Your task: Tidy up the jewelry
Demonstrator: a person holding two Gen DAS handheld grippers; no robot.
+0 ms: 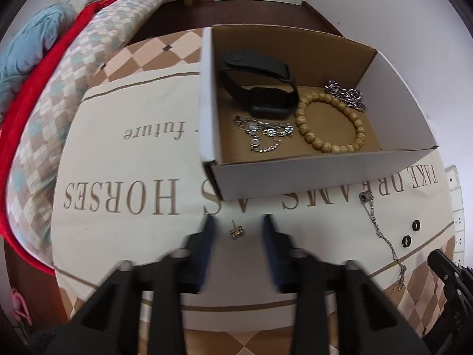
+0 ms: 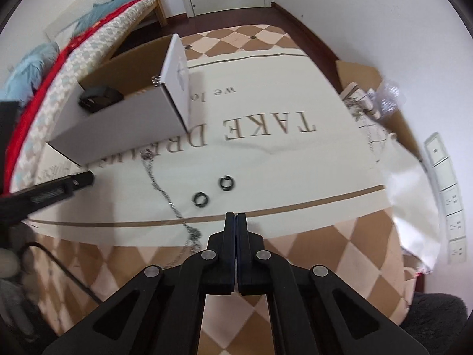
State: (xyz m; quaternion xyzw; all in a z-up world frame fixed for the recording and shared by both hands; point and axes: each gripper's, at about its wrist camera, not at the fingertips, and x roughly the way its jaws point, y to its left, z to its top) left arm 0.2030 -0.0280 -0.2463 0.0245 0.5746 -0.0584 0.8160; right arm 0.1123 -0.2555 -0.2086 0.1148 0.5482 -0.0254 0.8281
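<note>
Two tools over lettered cloth (image 1: 133, 159): left tongs (image 1: 239, 219) straddle an earring (image 1: 236, 232), apart; right tongs (image 2: 236, 216) closed, empty.

We counted one small gold earring (image 1: 236, 232) between the left fingers, two black rings (image 2: 201, 199) just beyond the right fingers, one chain necklace (image 1: 381, 230), one cardboard box (image 1: 325, 171), and inside it one black smartwatch (image 1: 263, 88), one beaded bracelet (image 1: 331, 124) and two silver chain pieces (image 1: 263, 133).
</note>
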